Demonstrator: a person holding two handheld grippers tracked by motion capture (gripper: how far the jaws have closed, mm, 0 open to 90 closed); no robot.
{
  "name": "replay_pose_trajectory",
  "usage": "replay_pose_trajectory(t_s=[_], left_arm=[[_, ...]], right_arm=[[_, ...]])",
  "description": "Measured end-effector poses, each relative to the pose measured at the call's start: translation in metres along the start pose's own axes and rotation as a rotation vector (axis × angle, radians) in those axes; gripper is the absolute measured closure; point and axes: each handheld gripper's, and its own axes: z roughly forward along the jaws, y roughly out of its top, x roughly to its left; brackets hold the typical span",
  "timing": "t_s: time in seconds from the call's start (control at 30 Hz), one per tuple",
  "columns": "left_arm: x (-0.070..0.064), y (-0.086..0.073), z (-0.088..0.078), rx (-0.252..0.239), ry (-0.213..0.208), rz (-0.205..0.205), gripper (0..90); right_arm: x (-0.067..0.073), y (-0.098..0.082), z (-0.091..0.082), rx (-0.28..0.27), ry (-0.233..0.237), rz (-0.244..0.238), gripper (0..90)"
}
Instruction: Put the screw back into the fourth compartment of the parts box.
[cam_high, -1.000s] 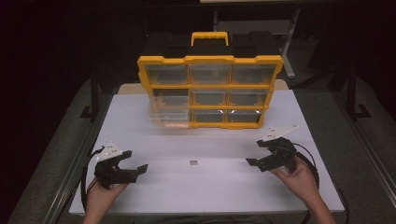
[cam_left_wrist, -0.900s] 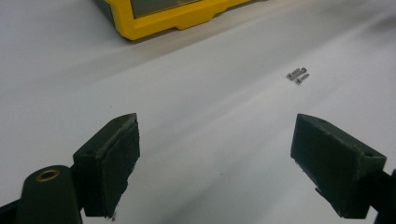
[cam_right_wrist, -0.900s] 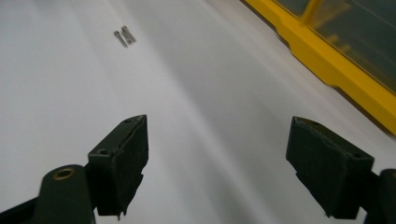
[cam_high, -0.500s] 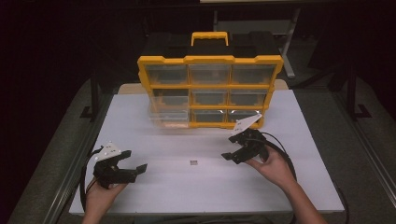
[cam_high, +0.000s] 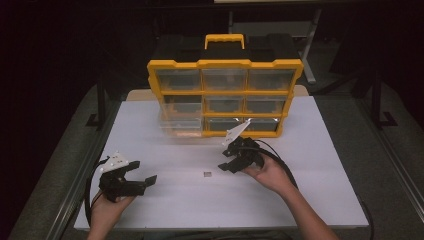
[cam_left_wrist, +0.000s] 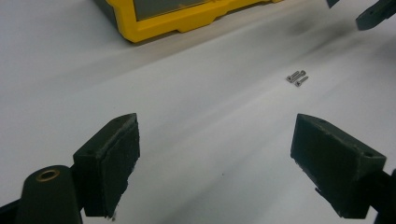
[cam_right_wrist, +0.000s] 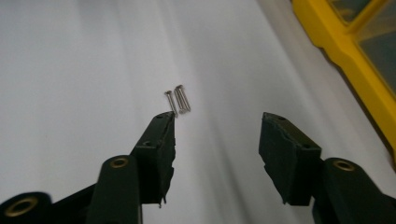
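Observation:
Three small silver screws (cam_high: 207, 174) lie together on the white table top (cam_high: 310, 150); they also show in the left gripper view (cam_left_wrist: 297, 78) and the right gripper view (cam_right_wrist: 178, 100). My right gripper (cam_high: 223, 161) hovers just right of them, pointing left. Its jaws (cam_right_wrist: 217, 140) are open, have just been closing, and hold nothing; the screws lie just past its left fingertip (cam_right_wrist: 163, 123). My left gripper (cam_high: 145, 171) rests at the front left, open and empty (cam_left_wrist: 215, 154), well short of the screws.
A yellow organizer box (cam_high: 225, 64) with clear drawers and a yellow handle stands at the back of the table. Its lower left drawer (cam_high: 181, 126) sticks out. Cables trail from both grippers. The table's edges drop to a dark floor.
My right gripper has moved left from the table's right side to the middle, ending beside the screws, and its jaws have narrowed. The left gripper has stayed put.

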Motion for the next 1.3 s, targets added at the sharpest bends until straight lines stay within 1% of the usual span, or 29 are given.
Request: replay_pose_trajectory(t_s=[0.03,0.13,0.17,0.2,0.27,0.3,0.33,0.37,0.47,0.53,0.67,0.8,0.9,0.97,1.0,1.07,1.2,1.27,1.3], left_arm=[[0.0,0.0,0.0,-0.003,0.0,0.002,15.5],[0.001,0.0,0.0,-0.002,0.001,0.0,15.5],[0.001,0.0,-0.001,-0.002,0.001,0.0,15.5],[0.001,0.0,-0.001,-0.003,0.001,-0.002,15.5],[0.001,0.0,-0.001,-0.001,0.001,0.001,15.5],[0.001,0.0,-0.001,-0.001,0.0,0.0,15.5],[0.002,0.0,0.0,-0.001,0.0,0.001,15.5],[0.001,0.0,0.0,0.0,-0.001,-0.002,15.5],[0.002,-0.001,0.0,0.0,-0.002,-0.002,15.5],[0.002,-0.001,0.0,-0.004,-0.002,-0.003,15.5],[0.002,-0.001,0.0,-0.006,-0.004,-0.009,15.5],[0.003,-0.001,-0.001,0.0,-0.004,-0.009,15.5],[0.003,-0.001,-0.001,-0.001,-0.004,-0.007,15.5],[0.003,-0.001,-0.001,-0.001,-0.005,-0.008,15.5],[0.003,-0.001,-0.001,0.0,-0.004,-0.008,15.5],[0.003,-0.001,-0.001,0.001,-0.003,-0.008,15.5],[0.003,-0.001,-0.002,-0.003,0.0,-0.008,15.7],[0.004,-0.001,-0.002,-0.003,0.0,-0.008,15.7],[0.004,-0.001,-0.002,-0.003,0.0,-0.008,15.6]], right_arm=[[0.0,0.0,0.0,0.0,0.0,0.0,48.1],[-0.001,0.004,0.011,0.007,0.021,-0.012,52.7],[0.0,0.007,0.017,0.018,0.033,-0.013,55.4],[0.0,0.007,0.017,0.018,0.033,-0.013,55.4],[0.0,0.01,0.023,0.024,0.046,-0.023,58.6],[0.0,0.012,0.028,0.031,0.058,-0.026,62.0],[0.0,0.012,0.028,0.031,0.058,-0.026,62.0],[0.0,0.013,0.03,0.032,0.062,-0.036,63.3],[-0.001,0.015,0.036,0.037,0.076,-0.036,66.7],[-0.002,0.016,0.041,0.028,0.101,-0.032,69.2],[-0.001,0.016,0.052,0.041,0.12,-0.047,73.0],[0.0,0.017,0.058,0.045,0.126,-0.056,76.4],[0.001,0.018,0.061,0.045,0.126,-0.067,77.5],[0.001,0.019,0.063,0.048,0.128,-0.065,78.0],[0.001,0.019,0.064,0.045,0.126,-0.074,78.3],[0.002,0.019,0.066,0.048,0.129,-0.069,78.7],[0.002,0.019,0.069,0.055,0.125,-0.084,81.2],[0.003,0.019,0.07,0.065,0.115,-0.098,82.9],[0.004,0.019,0.07,0.066,0.105,-0.098,83.6]])
